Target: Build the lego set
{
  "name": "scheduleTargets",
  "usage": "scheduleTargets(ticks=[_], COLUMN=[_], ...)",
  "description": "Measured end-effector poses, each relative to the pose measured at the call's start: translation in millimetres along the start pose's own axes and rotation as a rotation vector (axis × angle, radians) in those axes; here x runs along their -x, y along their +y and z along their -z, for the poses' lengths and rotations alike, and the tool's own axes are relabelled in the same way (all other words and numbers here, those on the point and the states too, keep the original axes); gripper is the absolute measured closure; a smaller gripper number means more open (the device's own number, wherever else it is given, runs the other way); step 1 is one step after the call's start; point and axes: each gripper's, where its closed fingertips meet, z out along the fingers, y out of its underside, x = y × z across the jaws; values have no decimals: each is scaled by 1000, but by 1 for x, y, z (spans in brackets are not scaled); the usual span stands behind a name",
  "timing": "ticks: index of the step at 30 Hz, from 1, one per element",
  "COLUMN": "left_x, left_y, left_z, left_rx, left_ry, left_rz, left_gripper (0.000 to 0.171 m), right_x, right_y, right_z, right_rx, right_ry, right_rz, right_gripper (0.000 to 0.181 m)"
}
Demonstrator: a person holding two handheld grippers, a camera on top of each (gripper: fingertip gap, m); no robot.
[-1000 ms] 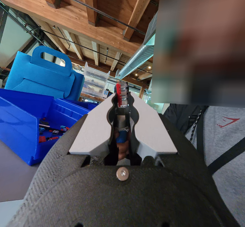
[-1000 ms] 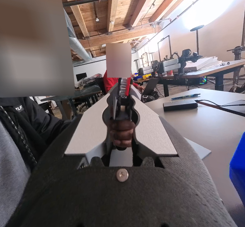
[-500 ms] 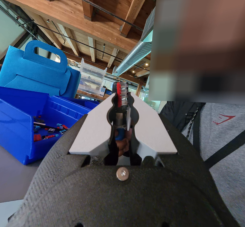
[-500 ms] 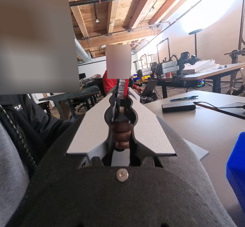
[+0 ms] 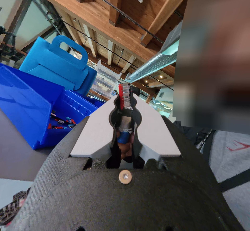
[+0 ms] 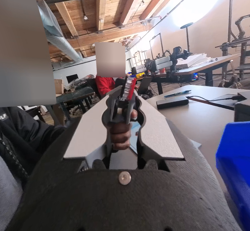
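Left gripper: one, raised off the table, its two grey fingers clenched on a small lego assembly at their tips.
Right gripper: one, facing the left one; its two fingers pinch the same lego assembly from the opposite side.
Lego assembly: one piece in the air between the two grippers, made of one red plate with one row of clear bricks stacked against it; it stands roughly upright in the left wrist view and leans to the right in the right wrist view.
Hands: one hand shows through the gap of the right gripper's fingers, wrapped on the other gripper's handle; the fingers of the other hand show dimly through the left gripper's gap.
Blue bin: one open bin on the grey table, left of the left gripper.
Loose bricks: a scatter of red, grey and light blue pieces on the bin floor; too small to count.
Blue felt bag: one, with one handle, behind the bin.
Black power bank: one, lying flat on the table right of the right gripper.
Pen: one, just beyond the power bank.
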Motion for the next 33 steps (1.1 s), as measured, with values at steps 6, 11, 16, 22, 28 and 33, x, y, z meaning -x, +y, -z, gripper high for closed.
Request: scheduleTargets(ticks=[6,11,16,22,28,33], left_x=[32,46,54,47,36,32], left_y=[7,19,29,50,70,76], left_z=[9,15,23,27,35,35], left_rx=[23,51,87,151,179,211], left_ry=[-169,-259,-331,-379,-384,-401], left_rz=[201,377,469,509,535,526], left_gripper=[157,157,157,157,157,157], right_x=[-21,-34,-37,-21,1,16], right_y=[4,13,25,65,123,147], right_z=[3,5,7,37,91,97], right_rx=[46,121,222,472,747,898], right_ry=[127,207,215,168,107,24], right_rz=[73,131,100,83,136,227], right_gripper=[141,141,142,144,152,155])
